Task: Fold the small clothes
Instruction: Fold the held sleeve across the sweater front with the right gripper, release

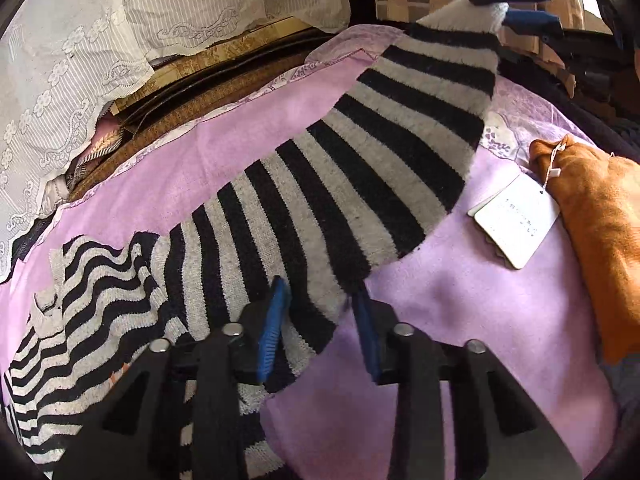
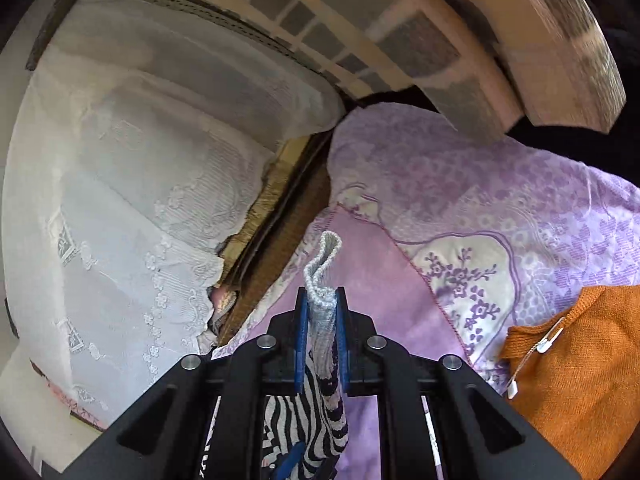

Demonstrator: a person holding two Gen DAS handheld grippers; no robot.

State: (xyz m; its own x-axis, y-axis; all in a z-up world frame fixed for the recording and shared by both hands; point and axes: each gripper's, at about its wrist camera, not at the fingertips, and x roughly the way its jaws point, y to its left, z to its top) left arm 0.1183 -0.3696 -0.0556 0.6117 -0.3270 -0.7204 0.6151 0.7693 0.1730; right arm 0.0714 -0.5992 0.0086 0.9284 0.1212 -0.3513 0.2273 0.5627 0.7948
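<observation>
A black-and-grey striped knit garment point(image 1: 320, 184) lies stretched across the pink blanket point(image 1: 460, 320), its body crumpled at the lower left. My left gripper point(image 1: 320, 288) stands over the garment's near edge; the blue pads point(image 1: 272, 320) straddle the fabric with a gap, not pinching it. At the far right end my right gripper point(image 1: 516, 4) holds the garment's grey cuff lifted off the blanket. In the right wrist view that gripper point(image 2: 321, 294) is shut on the grey cuff point(image 2: 322, 272), and the striped fabric point(image 2: 308, 420) hangs below it.
An orange knit garment point(image 1: 600, 240) with a white paper tag point(image 1: 516, 220) lies on the right of the blanket, also seen as orange knit point(image 2: 580, 380). White lace fabric point(image 1: 60, 80) covers the left and back. A checked cushion point(image 2: 400, 20) is behind.
</observation>
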